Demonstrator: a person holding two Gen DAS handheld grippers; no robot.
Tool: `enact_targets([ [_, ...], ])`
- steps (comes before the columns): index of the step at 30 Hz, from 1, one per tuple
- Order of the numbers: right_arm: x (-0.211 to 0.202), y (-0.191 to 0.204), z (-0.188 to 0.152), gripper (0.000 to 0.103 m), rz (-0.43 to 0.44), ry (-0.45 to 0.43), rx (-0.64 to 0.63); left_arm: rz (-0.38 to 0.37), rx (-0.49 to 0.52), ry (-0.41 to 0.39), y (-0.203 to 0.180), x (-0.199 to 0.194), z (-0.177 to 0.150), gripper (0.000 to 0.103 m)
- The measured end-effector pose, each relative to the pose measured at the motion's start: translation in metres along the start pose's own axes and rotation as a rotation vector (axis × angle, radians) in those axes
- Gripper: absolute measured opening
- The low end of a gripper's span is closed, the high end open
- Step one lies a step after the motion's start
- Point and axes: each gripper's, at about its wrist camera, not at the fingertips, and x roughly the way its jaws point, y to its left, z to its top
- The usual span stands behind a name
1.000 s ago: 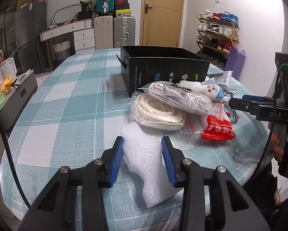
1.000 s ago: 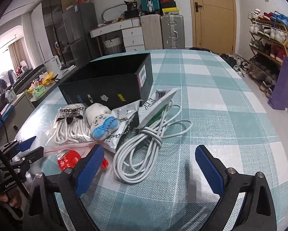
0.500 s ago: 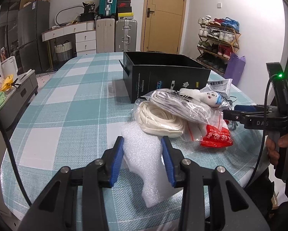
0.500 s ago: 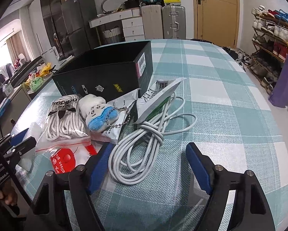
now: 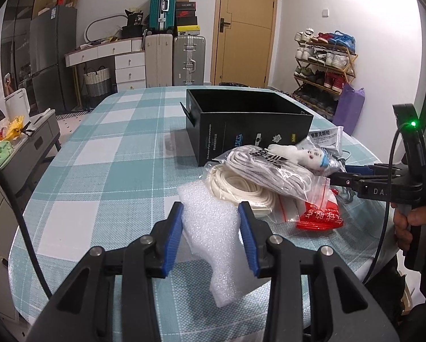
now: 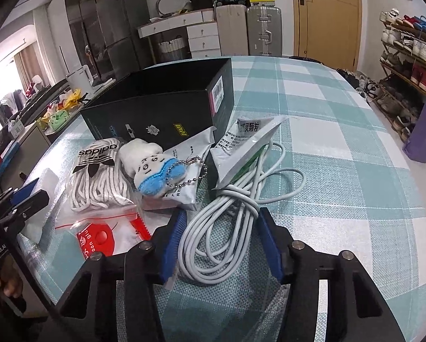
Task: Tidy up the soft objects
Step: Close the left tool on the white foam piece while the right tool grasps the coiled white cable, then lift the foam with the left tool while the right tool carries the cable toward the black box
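Observation:
A white foam sheet (image 5: 213,228) lies on the checked table near its front edge. My left gripper (image 5: 210,213) is open with its blue pads on either side of the foam. A coiled grey cable (image 6: 224,228) lies in the right wrist view. My right gripper (image 6: 221,219) is open around the coil, its pads close to both sides. An open black box (image 5: 247,125) stands behind a pile: bagged white laces (image 5: 270,171), cream cord (image 5: 235,191), a small plush doll (image 6: 150,168), a red packet (image 5: 318,216) and foil sachets (image 6: 250,142).
The table's curved front edge (image 5: 284,299) runs just below the foam. The right gripper (image 5: 383,182) and the hand holding it show at the right of the left wrist view. Suitcases, drawers and a shoe rack stand far behind the table.
My right gripper has moved forward over the grey cable and its jaws have narrowed around the coil. My left gripper has stayed around the foam, with the view shifting slightly.

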Motion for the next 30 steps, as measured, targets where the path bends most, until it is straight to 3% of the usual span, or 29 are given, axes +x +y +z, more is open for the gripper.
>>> enact_targets([
  [12, -0.028, -0.026, -0.013, 0.022, -0.01, -0.067, 0.061, 0.014, -0.013, -0.014, 0.003, -0.002, 0.004, 0.038],
  [19, -0.029, -0.032, -0.013, 0.023, -0.006, -0.053, 0.07, 0.015, -0.006, -0.01, 0.001, 0.0, 0.004, 0.038],
  [25, -0.019, -0.033, -0.007, 0.035, -0.013, -0.023, 0.065, 0.015, -0.003, -0.007, -0.001, 0.001, 0.004, 0.038],
  [30, -0.01, -0.034, -0.002, 0.037, -0.01, -0.014, 0.081, 0.014, -0.006, -0.008, -0.001, 0.001, 0.003, 0.038],
])
